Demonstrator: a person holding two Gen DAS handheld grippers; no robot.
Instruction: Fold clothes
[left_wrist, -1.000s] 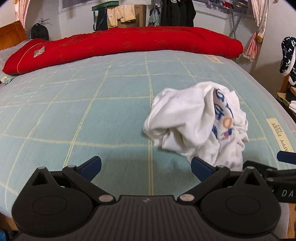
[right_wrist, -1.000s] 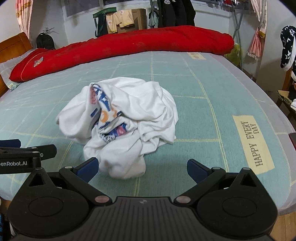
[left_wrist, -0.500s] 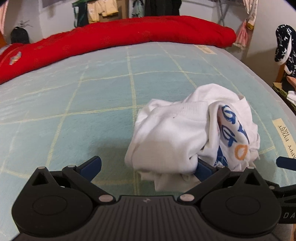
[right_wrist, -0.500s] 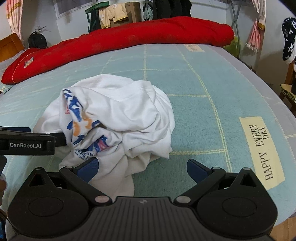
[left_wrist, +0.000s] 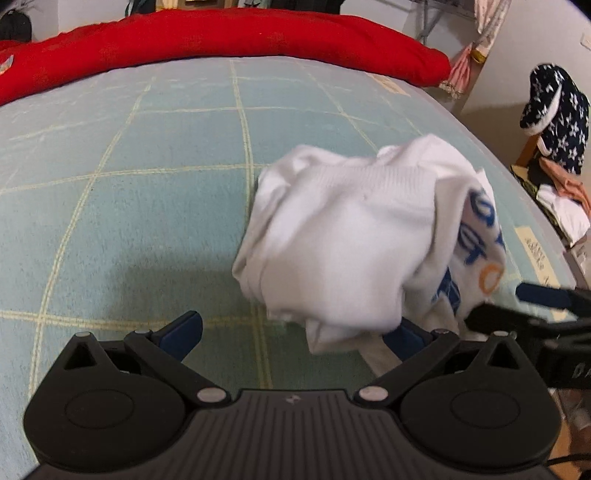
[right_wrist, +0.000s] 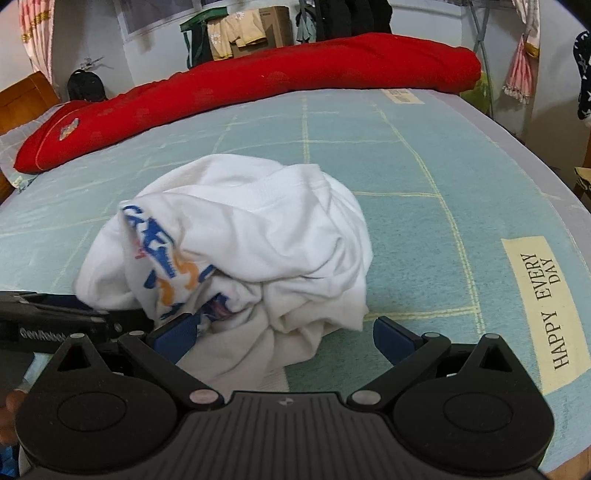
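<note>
A crumpled white T-shirt (left_wrist: 351, 236) with blue and orange print lies bunched on the pale blue bed sheet (left_wrist: 147, 184). My left gripper (left_wrist: 295, 330) is open at the shirt's near left edge; its right finger is partly under the cloth. In the right wrist view the same T-shirt (right_wrist: 258, 236) fills the middle, and my right gripper (right_wrist: 284, 334) stands open with the shirt's near hem between its fingers. Each gripper shows at the edge of the other's view: the left gripper (right_wrist: 59, 319) and the right gripper (left_wrist: 535, 306).
A long red quilt (right_wrist: 258, 81) lies rolled along the far side of the bed. A "HAPPY EVERY DAY" label (right_wrist: 543, 310) marks the sheet's right edge. Clothes hang at the back wall, and a chair with garments (left_wrist: 557, 147) stands to the right.
Both grippers have moved in closer to the T-shirt, which now reaches their fingers. The shirt looms larger in both views; both stay open.
</note>
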